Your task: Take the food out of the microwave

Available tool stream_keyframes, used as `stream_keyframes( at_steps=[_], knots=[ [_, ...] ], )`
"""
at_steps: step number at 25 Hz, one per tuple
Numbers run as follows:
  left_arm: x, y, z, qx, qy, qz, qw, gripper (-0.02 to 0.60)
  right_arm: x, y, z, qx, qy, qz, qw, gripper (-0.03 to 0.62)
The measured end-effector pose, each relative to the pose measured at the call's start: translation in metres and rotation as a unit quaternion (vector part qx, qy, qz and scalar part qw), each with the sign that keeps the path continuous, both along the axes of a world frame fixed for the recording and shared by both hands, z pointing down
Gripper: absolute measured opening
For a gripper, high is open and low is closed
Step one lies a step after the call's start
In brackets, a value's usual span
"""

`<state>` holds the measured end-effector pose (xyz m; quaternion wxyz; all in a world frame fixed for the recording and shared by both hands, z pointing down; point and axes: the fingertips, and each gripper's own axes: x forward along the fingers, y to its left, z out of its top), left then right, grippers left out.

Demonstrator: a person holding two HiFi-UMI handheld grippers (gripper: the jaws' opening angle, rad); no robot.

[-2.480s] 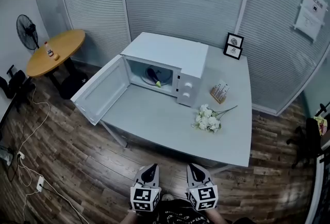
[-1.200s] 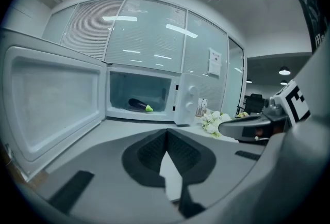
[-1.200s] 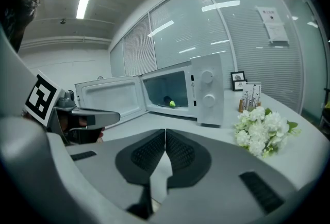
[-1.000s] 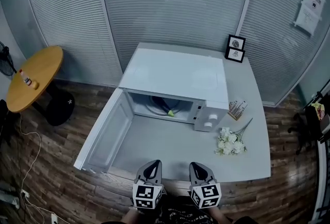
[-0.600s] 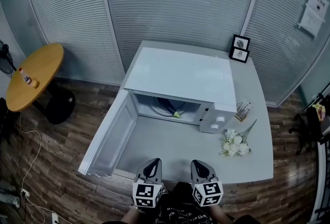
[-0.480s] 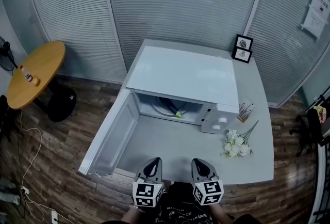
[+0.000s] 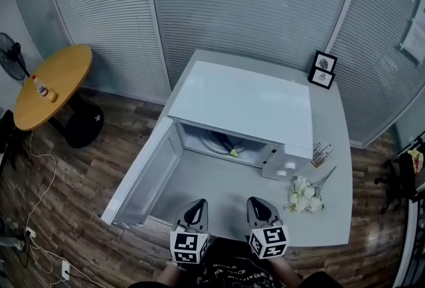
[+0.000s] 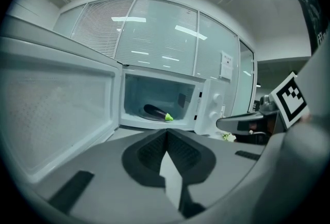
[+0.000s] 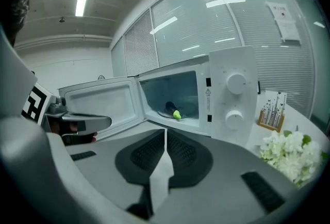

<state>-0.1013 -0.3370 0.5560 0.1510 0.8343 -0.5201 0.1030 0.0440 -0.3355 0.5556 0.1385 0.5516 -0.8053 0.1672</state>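
- While the microwave (image 7: 242, 99) is standing at centre frame with its door (image 7: 142, 172) swung wide to the left, the eggplant (image 8: 154, 112) is lying inside it, green tip toward the opening.
- The left gripper (image 8: 166, 132) is hovering at bottom centre, jaws pressed together on nothing.
- The right gripper (image 9: 165, 132) is hanging just beside it, likewise clenched and empty, well apart from the eggplant.
- White flowers (image 7: 304, 196) are lying on the table (image 7: 219, 197), lower right of the microwave.

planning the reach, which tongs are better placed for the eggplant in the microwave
Right, probably: the dark purple green-tipped eggplant points toward the right tongs, so they could close across it. It lies crosswise to the left tongs, beside the open white door.
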Motion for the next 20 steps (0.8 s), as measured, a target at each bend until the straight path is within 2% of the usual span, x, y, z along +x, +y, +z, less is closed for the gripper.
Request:
stream_keyframes(
  at_steps=[10,11,13,20],
  knots=[
    [-0.009,-0.005,-0.006,0.002,-0.01,-0.031,0.9995,0.008,-0.013,-0.043,-0.019,0.019,-0.023,-0.041,0.999,0.011],
    [-0.011,-0.004,-0.006,0.0,-0.01,-0.034,0.9994,0.008,-0.015,-0.048,-0.021,0.021,-0.024,-0.045,0.998,0.027],
    [-0.015,-0.002,-0.005,-0.004,-0.012,-0.043,0.999,0.008,-0.02,-0.057,-0.025,0.024,-0.027,-0.055,0.998,0.1],
    [-0.022,-0.001,-0.003,-0.004,-0.014,-0.062,0.998,0.008,-0.03,-0.088,-0.029,0.033,-0.016,-0.076,0.996,0.14]
  ],
)
